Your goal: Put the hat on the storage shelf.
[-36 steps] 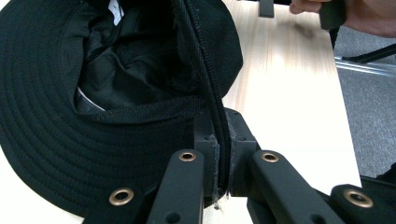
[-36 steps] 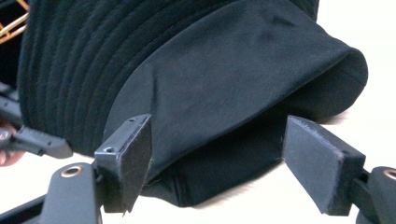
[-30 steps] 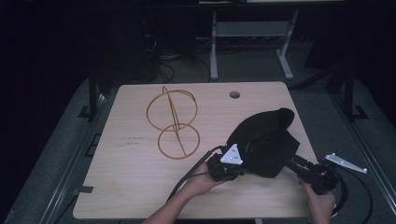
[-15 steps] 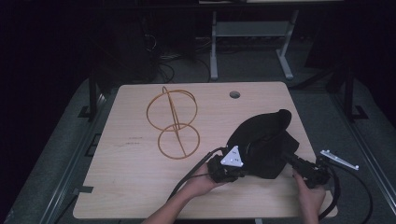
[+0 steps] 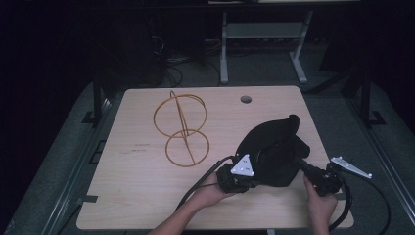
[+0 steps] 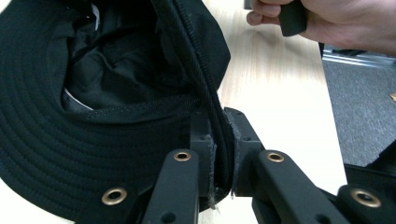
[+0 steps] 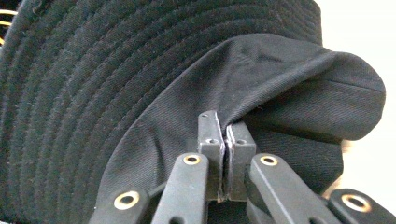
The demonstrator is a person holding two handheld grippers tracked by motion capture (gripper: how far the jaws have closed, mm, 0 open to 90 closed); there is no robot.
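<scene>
A: Your left gripper (image 6: 219,154) pinches the stitched brim edge of the black hat (image 5: 274,152). Your right gripper (image 7: 226,158) has just been closing and now clamps a fold of the crown cloth.

B: Where is the hat?

A: On the table (image 5: 147,196), near its right front. It looks soft and light; hold the firmer brim, because I think thin cloth slips

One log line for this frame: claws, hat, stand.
left claw: shut on black hat brim | right claw: jaws just closed, pinching hat fabric | wire stand: apart, untouched | table
</scene>
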